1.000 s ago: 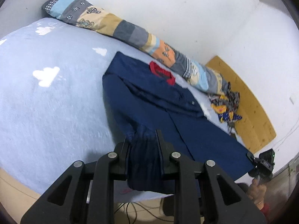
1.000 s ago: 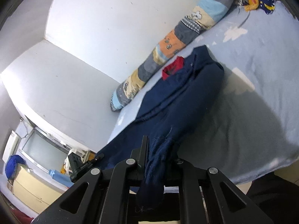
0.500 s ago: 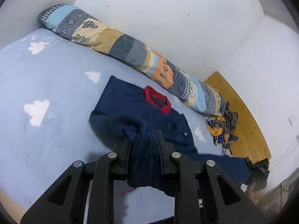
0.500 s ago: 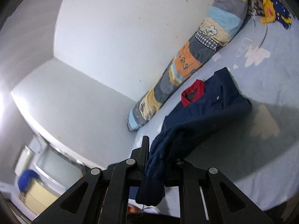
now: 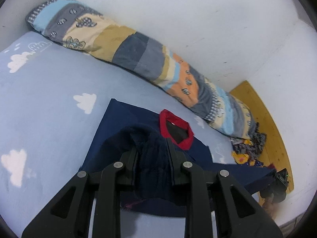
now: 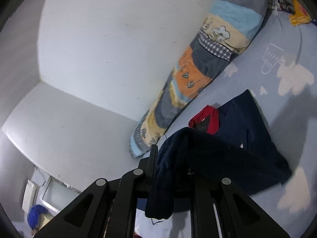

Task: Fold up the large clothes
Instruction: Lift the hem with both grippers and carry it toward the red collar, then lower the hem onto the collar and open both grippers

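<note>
On the cloud-print blue bedsheet (image 5: 43, 103), both grippers have carried the dark navy knit jumper's (image 5: 122, 123) hem toward its far red collar (image 5: 176, 130). The left gripper (image 5: 152, 158) and right gripper (image 6: 170, 158) each pinch ribbed hem. The fold looks nearly ready to lay.

We find no words, numbers or brand marks that can be read. Nothing printed is legible to us.

Both wrist cameras look close along their fingers—sharing the bed (image 5: 49, 107) and wall.
</note>
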`<state>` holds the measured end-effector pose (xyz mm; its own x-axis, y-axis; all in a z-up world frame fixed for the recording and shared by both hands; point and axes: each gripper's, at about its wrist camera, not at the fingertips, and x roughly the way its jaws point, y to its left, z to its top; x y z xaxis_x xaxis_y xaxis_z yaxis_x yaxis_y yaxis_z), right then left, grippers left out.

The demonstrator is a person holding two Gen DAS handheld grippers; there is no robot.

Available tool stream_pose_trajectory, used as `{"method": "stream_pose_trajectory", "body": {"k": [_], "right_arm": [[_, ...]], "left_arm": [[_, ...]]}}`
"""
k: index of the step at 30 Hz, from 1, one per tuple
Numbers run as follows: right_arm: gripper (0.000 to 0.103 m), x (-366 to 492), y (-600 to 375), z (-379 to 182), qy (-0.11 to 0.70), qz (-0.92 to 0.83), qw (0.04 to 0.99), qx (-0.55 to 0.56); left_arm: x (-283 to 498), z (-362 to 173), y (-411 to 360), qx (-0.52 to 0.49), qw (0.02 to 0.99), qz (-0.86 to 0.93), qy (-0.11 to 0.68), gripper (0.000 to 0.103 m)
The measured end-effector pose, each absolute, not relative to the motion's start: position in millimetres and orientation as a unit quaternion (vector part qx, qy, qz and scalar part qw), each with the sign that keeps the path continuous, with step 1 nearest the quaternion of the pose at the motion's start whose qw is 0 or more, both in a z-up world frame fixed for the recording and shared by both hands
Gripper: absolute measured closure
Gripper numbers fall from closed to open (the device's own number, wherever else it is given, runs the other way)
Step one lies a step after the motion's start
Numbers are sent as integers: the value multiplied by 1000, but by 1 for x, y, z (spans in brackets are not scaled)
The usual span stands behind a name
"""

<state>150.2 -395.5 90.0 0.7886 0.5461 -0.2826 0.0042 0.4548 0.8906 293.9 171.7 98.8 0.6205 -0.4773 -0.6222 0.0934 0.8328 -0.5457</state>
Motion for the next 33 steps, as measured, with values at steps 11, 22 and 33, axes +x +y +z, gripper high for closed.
{"method": "stream_pose_trajectory", "body": {"k": [11,22,33], "right_arm": [[91,301,-421,-21,367,69,760,531],[36,329,-463,-74,364,45,672,643],[39,333,-417,-16,356,89,818,444]], "left_arm": [[434,-16,142,-242,815,-80,521,79],[464,-41,164,-369,758,-91,530,43],[436,2,147,-281,837,-145,446,39]]}}
